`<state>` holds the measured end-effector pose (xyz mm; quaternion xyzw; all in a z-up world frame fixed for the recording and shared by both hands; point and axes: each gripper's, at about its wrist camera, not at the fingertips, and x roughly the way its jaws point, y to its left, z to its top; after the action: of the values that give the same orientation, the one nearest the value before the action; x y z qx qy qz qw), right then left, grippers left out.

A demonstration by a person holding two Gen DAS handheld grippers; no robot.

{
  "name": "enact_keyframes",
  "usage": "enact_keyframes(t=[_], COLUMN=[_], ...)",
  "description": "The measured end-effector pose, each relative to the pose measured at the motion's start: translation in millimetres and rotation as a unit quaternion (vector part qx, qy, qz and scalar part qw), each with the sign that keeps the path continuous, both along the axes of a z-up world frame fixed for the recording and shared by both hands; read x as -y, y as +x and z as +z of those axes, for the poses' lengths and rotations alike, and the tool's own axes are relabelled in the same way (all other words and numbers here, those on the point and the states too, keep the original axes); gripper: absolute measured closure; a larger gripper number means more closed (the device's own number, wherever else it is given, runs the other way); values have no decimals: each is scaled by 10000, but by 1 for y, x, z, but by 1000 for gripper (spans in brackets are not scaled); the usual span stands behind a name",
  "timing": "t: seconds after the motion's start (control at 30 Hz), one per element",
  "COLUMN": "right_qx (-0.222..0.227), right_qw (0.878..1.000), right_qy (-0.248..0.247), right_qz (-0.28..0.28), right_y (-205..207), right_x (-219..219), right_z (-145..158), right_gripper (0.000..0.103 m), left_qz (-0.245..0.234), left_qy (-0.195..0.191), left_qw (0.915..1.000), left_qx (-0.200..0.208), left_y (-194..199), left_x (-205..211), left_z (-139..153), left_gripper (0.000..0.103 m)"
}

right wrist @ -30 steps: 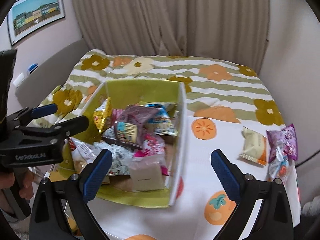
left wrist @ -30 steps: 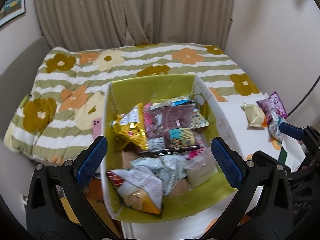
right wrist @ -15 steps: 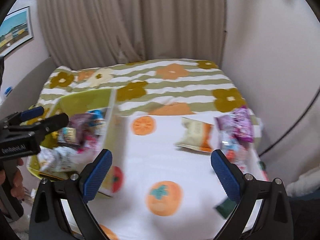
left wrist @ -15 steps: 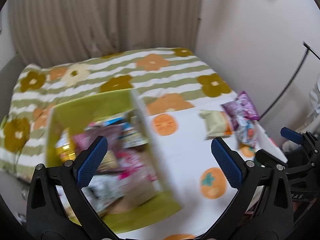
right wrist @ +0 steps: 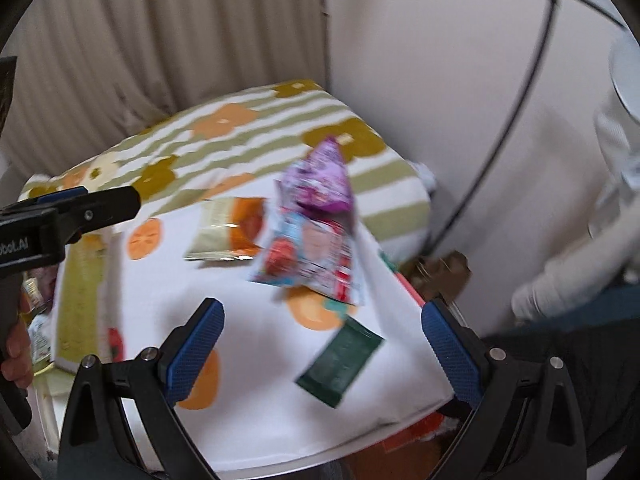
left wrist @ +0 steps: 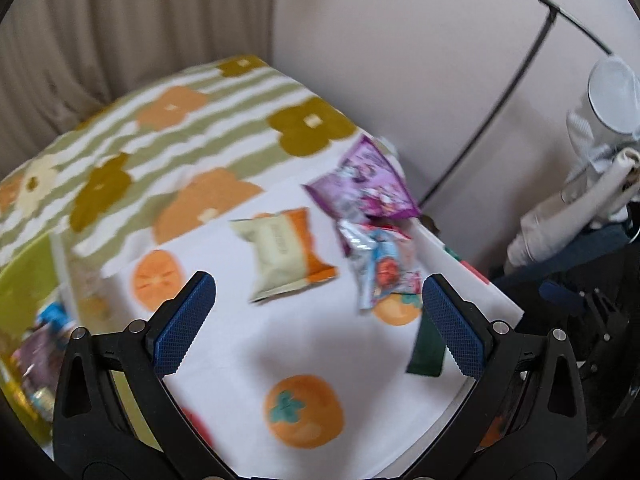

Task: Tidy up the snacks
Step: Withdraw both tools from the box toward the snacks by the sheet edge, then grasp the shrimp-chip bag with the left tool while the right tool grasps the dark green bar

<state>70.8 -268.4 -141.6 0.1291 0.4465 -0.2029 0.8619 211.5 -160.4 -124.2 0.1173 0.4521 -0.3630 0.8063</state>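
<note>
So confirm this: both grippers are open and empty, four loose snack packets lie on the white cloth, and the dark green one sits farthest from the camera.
Wrong about the green packet: the right wrist view shows it nearest the camera; the purple packet is farthest. Left gripper and right gripper are open and empty, with four packets on the cloth.

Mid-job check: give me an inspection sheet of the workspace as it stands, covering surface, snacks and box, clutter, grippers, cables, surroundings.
Surface: white cloth with orange fruit print, laid beside a striped floral blanket.
Job's things: cream-and-orange packet, purple packet, silver-and-pink packet and dark green packet lie loose on the cloth; green box with snacks sits at far left.
Clutter: nothing seen.
Grippers: left gripper open, empty; right gripper open, empty.
Cables: thin black line along the wall; cable or rod, cannot tell.
Surroundings: curtain, bare wall, white fabric at right.
</note>
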Motion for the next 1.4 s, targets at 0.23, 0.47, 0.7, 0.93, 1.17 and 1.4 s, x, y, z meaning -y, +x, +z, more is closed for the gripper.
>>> enact_keyframes(t=[0.23, 0.47, 0.7, 0.93, 1.17, 1.4], right_qx=[-298, -531, -796, -944, -1016, -1066], right_qw=[9981, 9946, 9929, 9897, 9881, 9880], right_qy=[214, 495, 502, 448, 389, 277], right_qz=[-498, -736, -726, -980, -1083, -1082], right_y=[-8, 2, 14, 12, 9, 12], right_x=[31, 32, 20, 23, 25, 9], right_z=[-32, -70, -105, -121, -122, -120], right_gripper=[5, 5, 16, 21, 32, 37], left_qz=[-530, -760, -782, -813, -941, -1007], left_qy=[232, 518, 650, 575, 488, 486], left_qw=[9958, 9890, 9870, 9837, 9848, 9858], left_qx=[-712, -1154, -1243, -1500, -1377, -1256], left_y=[13, 20, 26, 34, 33, 28], left_x=[69, 110, 125, 131, 126, 115], left_z=[-51, -100, -126, -143, -140, -134], left_gripper=[1, 1, 3, 31, 43, 46])
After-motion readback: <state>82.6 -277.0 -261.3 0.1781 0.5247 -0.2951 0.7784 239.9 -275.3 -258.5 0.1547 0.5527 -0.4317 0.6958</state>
